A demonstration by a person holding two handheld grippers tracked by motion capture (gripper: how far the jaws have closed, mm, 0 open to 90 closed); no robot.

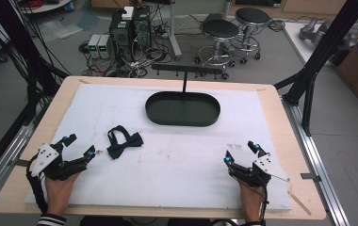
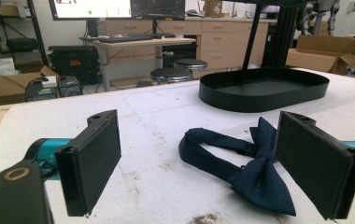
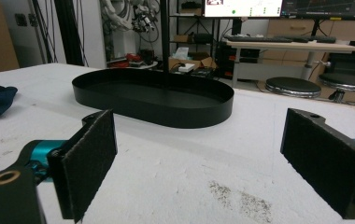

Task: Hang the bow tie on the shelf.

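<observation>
Resting wide open at the frame's lower corners, left gripper and right gripper empty, bow tie untouched left of centre, black tray empty, seemingly nothing begun.

Black tongs, teal joints, seemingly striped cuff.

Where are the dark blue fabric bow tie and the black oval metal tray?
dark blue fabric bow tie (image 2: 259,179), left gripper view, on its centre knot.
black oval metal tray (image 1: 183,120), high view, on its near outer wall.
</observation>
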